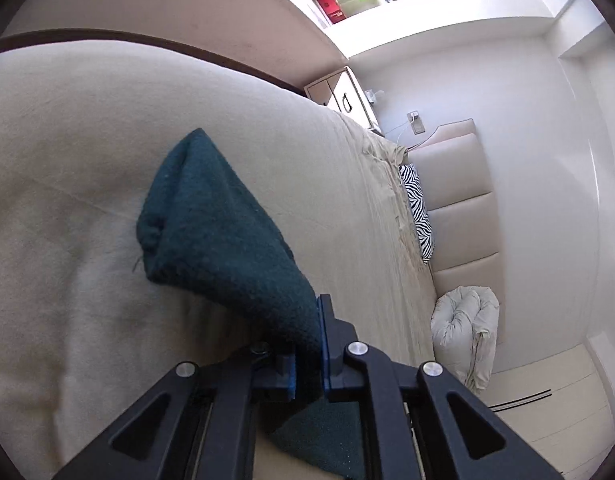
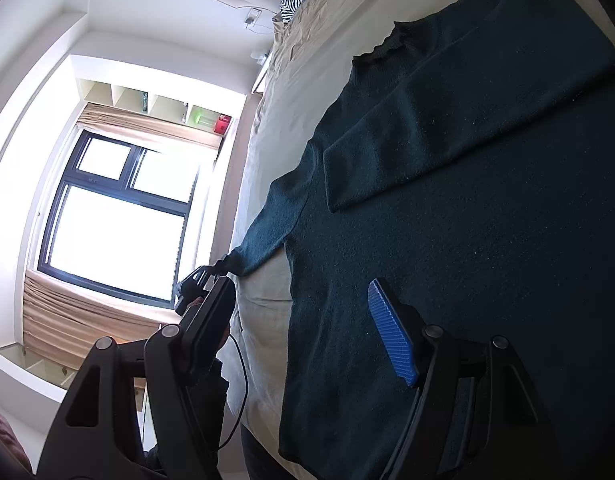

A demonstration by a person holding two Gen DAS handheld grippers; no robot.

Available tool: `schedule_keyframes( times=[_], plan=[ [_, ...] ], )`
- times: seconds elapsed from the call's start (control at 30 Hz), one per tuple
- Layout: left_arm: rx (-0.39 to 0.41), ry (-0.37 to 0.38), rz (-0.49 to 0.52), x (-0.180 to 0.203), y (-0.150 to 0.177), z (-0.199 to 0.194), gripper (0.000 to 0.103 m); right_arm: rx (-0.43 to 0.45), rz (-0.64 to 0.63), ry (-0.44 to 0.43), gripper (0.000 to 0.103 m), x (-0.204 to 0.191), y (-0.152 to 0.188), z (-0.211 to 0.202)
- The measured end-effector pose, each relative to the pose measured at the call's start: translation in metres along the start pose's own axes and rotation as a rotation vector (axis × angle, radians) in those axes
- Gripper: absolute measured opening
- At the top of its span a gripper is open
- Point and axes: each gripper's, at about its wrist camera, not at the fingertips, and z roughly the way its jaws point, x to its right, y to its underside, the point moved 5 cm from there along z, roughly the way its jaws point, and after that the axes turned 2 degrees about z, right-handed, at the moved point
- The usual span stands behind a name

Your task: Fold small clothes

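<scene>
A dark teal knit sweater (image 2: 447, 240) lies flat on a cream bed cover (image 2: 307, 76). One sleeve is folded across its chest (image 2: 447, 132). The other sleeve (image 2: 267, 232) stretches out to the side. My left gripper (image 1: 309, 344) is shut on the cuff end of that sleeve (image 1: 223, 224) and holds it lifted off the bed; this gripper also shows in the right wrist view (image 2: 205, 276). My right gripper (image 2: 303, 308) is open and empty, hovering over the sweater's lower body near its side edge.
The cream bed cover (image 1: 87, 160) fills the left wrist view. A zebra-print pillow (image 1: 419, 212) and a padded headboard (image 1: 459, 208) are at the bed's head. A rolled white duvet (image 1: 467, 328) lies by the bed. A bright window (image 2: 119, 216) faces the bed's side.
</scene>
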Motion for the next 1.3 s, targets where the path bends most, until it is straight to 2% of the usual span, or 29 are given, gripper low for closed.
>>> schedule_keyframes(
  times=[0.07, 0.1, 0.17, 0.23, 0.3, 0.33, 0.4, 0.47, 0.57, 0.67, 0.73, 0.83, 0.97, 1.03, 1.07, 1.1, 1.2, 1.23, 1.3],
  plan=[
    [-0.039, -0.012, 0.2, 0.05, 0.026, 0.007, 0.008, 0.011, 0.016, 0.001, 0.068, 0.008, -0.01, 0.001],
    [-0.062, -0.021, 0.33, 0.079, 0.046, 0.012, 0.008, 0.015, 0.022, 0.003, 0.068, 0.011, -0.013, 0.001],
    [-0.099, -0.063, 0.604, 0.131, 0.1, 0.023, 0.008, 0.026, 0.03, 0.008, 0.067, 0.016, -0.02, 0.001],
    [-0.115, -0.106, 0.905, 0.169, 0.171, 0.029, 0.009, 0.035, 0.042, 0.005, 0.067, 0.019, -0.026, 0.002],
    [-0.117, -0.152, 1.165, 0.185, 0.238, 0.035, 0.009, 0.041, 0.057, 0.014, 0.067, 0.022, -0.034, 0.005],
    [-0.125, -0.168, 1.258, 0.185, 0.265, 0.039, 0.009, 0.038, 0.059, 0.016, 0.067, 0.022, -0.039, 0.008],
    [-0.14, -0.207, 1.406, 0.176, 0.306, 0.048, 0.009, 0.025, 0.058, 0.02, 0.067, 0.022, -0.048, 0.018],
    [-0.148, -0.243, 1.493, 0.164, 0.326, 0.056, 0.009, 0.002, 0.064, 0.017, 0.067, 0.021, -0.057, 0.032],
    [-0.171, -0.274, 1.506, 0.143, 0.332, 0.052, 0.009, -0.043, 0.084, 0.007, 0.067, 0.024, -0.068, 0.058],
    [-0.177, -0.271, 1.474, 0.133, 0.324, 0.045, 0.009, -0.095, 0.14, 0.005, 0.067, 0.033, -0.072, 0.09],
    [-0.18, -0.27, 1.463, 0.133, 0.321, 0.044, 0.009, -0.119, 0.173, 0.019, 0.067, 0.038, -0.068, 0.106],
    [-0.184, -0.264, 1.45, 0.134, 0.32, 0.047, 0.009, -0.157, 0.215, -0.034, 0.067, 0.037, -0.058, 0.125],
    [-0.177, -0.249, 1.414, 0.138, 0.32, 0.042, 0.009, -0.182, 0.259, -0.038, 0.067, 0.042, -0.048, 0.145],
    [-0.173, -0.244, 1.402, 0.141, 0.318, 0.041, 0.009, -0.177, 0.277, -0.033, 0.056, 0.044, -0.047, 0.151],
    [-0.175, -0.241, 1.396, 0.141, 0.316, 0.041, 0.009, -0.179, 0.275, -0.031, 0.046, 0.044, -0.045, 0.152],
    [-0.177, -0.24, 1.389, 0.142, 0.315, 0.041, 0.009, -0.188, 0.268, -0.031, 0.031, 0.042, -0.045, 0.155],
    [-0.19, -0.231, 1.356, 0.143, 0.31, 0.042, 0.012, -0.2, 0.168, 0.031, 0.011, 0.031, -0.041, 0.16],
    [-0.2, -0.215, 1.339, 0.143, 0.309, 0.041, 0.015, -0.195, 0.133, 0.05, 0.009, 0.026, -0.04, 0.161],
    [-0.227, -0.172, 1.297, 0.146, 0.306, 0.036, 0.033, -0.162, 0.07, 0.083, 0.008, 0.016, -0.047, 0.148]
  ],
)
